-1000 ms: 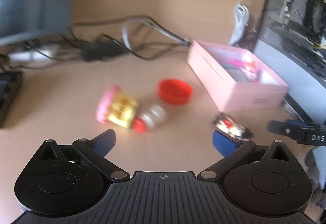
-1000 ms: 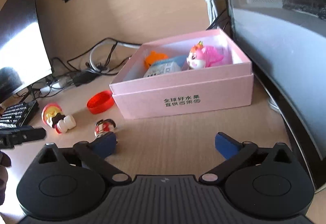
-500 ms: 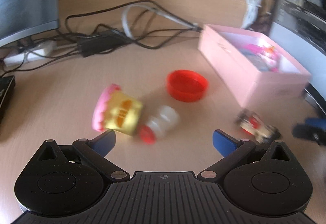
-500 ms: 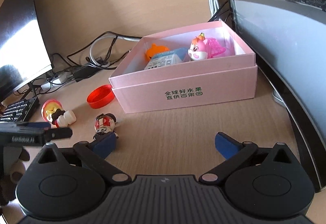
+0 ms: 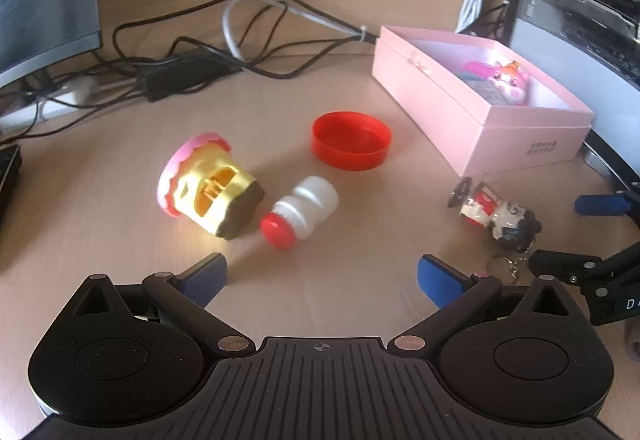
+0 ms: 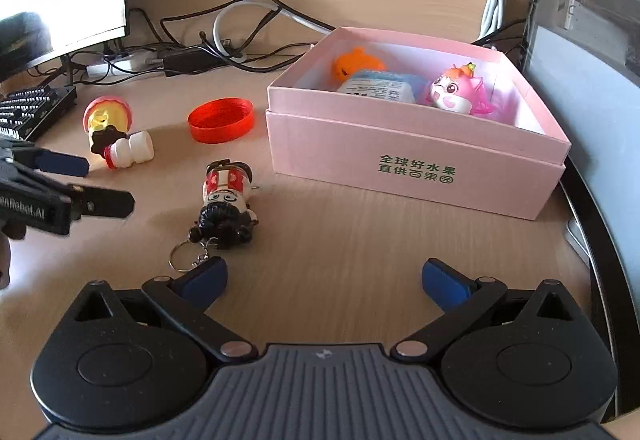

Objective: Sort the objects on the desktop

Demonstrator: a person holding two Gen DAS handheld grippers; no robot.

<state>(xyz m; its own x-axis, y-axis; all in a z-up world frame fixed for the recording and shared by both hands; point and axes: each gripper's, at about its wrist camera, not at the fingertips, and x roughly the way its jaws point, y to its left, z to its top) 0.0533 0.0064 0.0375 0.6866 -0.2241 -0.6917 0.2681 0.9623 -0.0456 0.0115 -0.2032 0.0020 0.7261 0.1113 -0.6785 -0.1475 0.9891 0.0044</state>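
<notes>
Now | left gripper (image 5: pixel 322 276) spread, empty | right gripper (image 6: pixel 324 278) spread, empty | keychain doll (image 6: pixel 226 205) apparently untouched

The pink box (image 6: pixel 416 163) carries two lines of green print on its front wall: 全球好水果 above 直供百果园. The left gripper (image 6: pixel 80 183) shows partial white lettering, roughly "nRebot.AI". The milk carton's (image 6: pixel 380 87) print is illegible.
</notes>
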